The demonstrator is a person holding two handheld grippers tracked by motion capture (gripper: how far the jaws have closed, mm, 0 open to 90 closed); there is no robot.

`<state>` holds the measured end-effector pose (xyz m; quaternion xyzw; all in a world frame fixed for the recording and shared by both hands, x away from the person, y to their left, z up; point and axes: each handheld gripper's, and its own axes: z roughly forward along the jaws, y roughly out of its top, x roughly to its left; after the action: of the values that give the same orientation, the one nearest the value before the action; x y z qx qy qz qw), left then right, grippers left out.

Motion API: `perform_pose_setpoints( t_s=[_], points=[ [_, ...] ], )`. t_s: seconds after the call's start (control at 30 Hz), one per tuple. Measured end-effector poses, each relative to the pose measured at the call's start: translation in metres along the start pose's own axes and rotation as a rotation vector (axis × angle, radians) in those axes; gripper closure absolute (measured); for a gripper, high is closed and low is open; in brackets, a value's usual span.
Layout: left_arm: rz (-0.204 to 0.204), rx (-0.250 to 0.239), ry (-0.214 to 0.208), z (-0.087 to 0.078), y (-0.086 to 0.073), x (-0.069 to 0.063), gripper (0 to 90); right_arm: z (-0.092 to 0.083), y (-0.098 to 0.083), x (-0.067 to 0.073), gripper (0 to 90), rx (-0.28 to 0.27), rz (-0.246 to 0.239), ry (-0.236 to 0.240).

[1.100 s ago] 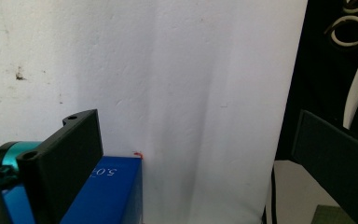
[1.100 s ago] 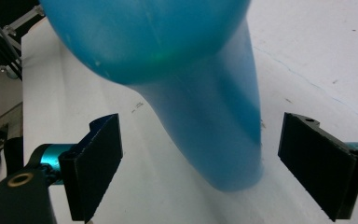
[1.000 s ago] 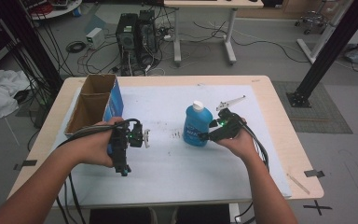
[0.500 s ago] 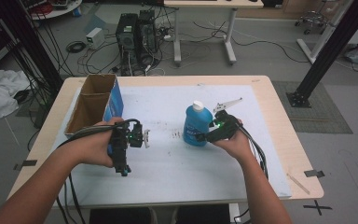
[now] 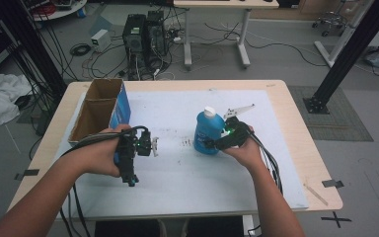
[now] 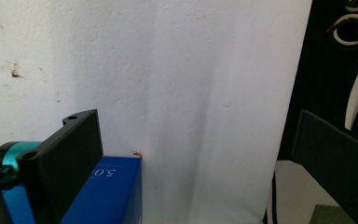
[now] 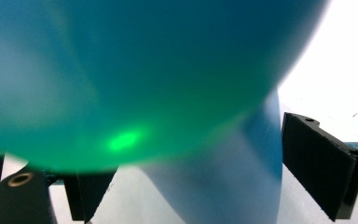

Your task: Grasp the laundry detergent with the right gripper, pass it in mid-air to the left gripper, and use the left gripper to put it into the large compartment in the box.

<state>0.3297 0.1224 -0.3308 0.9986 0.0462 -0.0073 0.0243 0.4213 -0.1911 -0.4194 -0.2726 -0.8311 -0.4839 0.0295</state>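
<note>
Far left on the table [image 5: 286,163]: open cardboard box [image 5: 98,106] with a blue side, standing on the white sheet [image 5: 177,177]. Just near of it, the left gripper [image 5: 128,174] is held in the left hand [image 5: 98,157], above the sheet, pointing toward the near edge; jaws apart, nothing between them. The left gripper view confirms this: the two black jaws stand wide with bare white sheet between, and a blue box corner [image 6: 116,186] sits low at that view's left. Centre-right: blue bottle [image 5: 208,132] with white cap, upright on the sheet, well apart from the box. The right gripper [image 5: 208,144], held in the right hand [image 5: 244,148], is at the bottle's near-right side, low on its body. In the right gripper view the bottle [image 7: 135,79] sits blurred between spread jaws; contact can't be judged. Cables trail off the near edge.
</note>
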Motion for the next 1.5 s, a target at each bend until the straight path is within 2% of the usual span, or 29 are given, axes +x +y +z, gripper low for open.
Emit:
perform_pose_setpoints(
  t_s=[0.27,0.3,0.43,0.67,0.93,1.5],
  points=[
    [0.000,0.000,-0.001,0.0004,0.0002,0.0013,1.8,0.0025,0.0009,0.0010,13.4,-0.018,-0.014,-0.003],
    [-0.001,0.000,0.001,0.0004,0.0002,0.0015,1.8,0.0026,0.0009,0.0005,17.3,-0.018,-0.014,-0.003],
    [-0.004,-0.001,0.001,0.0007,-0.0001,0.0011,1.7,0.0039,0.0004,0.0001,17.8,-0.018,-0.019,-0.008],
    [-0.007,0.001,-0.001,0.0013,-0.0018,0.0020,1.8,0.0058,0.0008,0.0016,24.1,-0.022,-0.028,-0.006],
    [-0.006,0.000,0.000,0.0019,-0.0029,0.0024,1.8,0.0041,0.0022,0.0028,26.8,-0.053,-0.038,-0.005],
    [-0.013,0.001,0.001,0.0015,-0.0039,0.0019,1.8,0.0069,0.0015,0.0026,34.0,-0.056,-0.066,-0.035]
  ],
)
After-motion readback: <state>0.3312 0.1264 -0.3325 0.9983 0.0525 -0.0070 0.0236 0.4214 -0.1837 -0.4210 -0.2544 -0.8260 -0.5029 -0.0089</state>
